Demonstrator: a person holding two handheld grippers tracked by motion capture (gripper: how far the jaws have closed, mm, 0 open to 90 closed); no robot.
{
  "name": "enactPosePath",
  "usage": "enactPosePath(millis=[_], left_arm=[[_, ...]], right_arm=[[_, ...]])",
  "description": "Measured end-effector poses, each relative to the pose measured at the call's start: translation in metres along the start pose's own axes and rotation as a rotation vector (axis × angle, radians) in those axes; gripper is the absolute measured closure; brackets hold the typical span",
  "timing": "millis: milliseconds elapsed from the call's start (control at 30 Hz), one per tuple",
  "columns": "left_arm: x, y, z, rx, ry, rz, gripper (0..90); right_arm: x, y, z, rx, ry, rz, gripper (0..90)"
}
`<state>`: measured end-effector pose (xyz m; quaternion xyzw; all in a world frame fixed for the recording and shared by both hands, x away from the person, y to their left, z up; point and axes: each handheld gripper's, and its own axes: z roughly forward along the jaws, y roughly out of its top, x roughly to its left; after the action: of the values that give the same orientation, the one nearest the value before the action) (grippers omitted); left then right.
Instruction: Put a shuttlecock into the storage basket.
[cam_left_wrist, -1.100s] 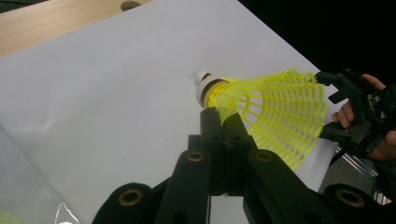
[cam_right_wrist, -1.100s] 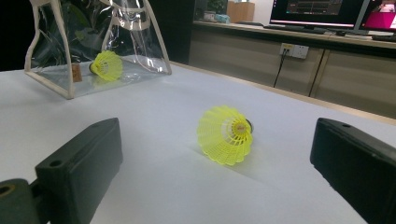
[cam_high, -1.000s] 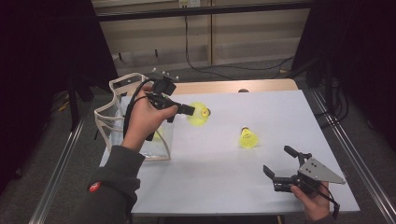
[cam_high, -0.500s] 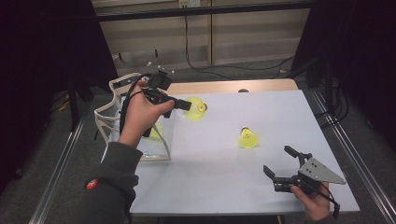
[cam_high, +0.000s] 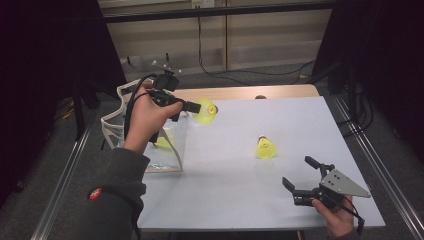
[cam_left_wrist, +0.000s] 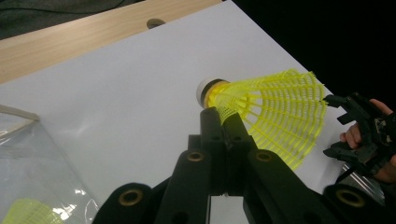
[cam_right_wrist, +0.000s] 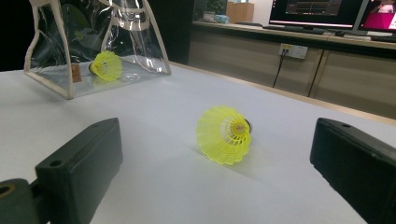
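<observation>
Shuttlecock (cam_left_wrist: 261, 112), feather-light with a crushable mesh skirt, hangs above the bench (cam_high: 240, 170) beside the clear bag (cam_high: 150, 135), clamped at its skirt by the left tongs (cam_left_wrist: 224, 123); right tongs (cam_high: 305, 177) rest apart.

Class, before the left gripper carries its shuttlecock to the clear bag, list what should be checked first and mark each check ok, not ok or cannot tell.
1. Grip: left gripper is shut on the held shuttlecock, pinching its skirt: ok.
2. Shuttlecock clear of the table: ok, it is in the air.
3. Clear bag mouth open enough: cannot tell.
4. Room in the bag: one shuttlecock in the bag already lies inside; space remains: ok.
5. Right gripper out of the way: ok, open, near the table's near edge.
6. Shuttlecock on the table apart from the path: ok.
</observation>
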<state>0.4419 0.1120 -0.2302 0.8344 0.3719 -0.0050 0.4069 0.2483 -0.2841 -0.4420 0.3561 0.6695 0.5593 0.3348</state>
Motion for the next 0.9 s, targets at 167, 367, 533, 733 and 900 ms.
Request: enactPosePath(millis=[167, 367, 533, 733, 900], left_arm=[[0.001, 0.002, -0.003, -0.007, 0.004, -0.006, 90.0], [0.004, 0.004, -0.008, -0.021, 0.016, -0.019, 90.0], [0.007, 0.006, -0.013, -0.025, 0.025, -0.022, 90.0], [0.010, 0.008, -0.017, -0.035, 0.029, -0.035, 90.0], [0.012, 0.009, -0.021, -0.046, 0.039, -0.043, 90.0]], right_arm=[[0.000, 0.000, 0.000, 0.000, 0.001, 0.000, 2.4], [0.000, 0.000, 0.000, 0.000, 0.001, 0.004, 2.3], [0.000, 0.000, 0.000, -0.001, 0.002, 0.006, 2.4], [0.000, 0.000, 0.000, -0.001, 0.002, 0.007, 2.4], [0.000, 0.000, -0.001, -0.001, 0.000, 0.006, 2.4]])
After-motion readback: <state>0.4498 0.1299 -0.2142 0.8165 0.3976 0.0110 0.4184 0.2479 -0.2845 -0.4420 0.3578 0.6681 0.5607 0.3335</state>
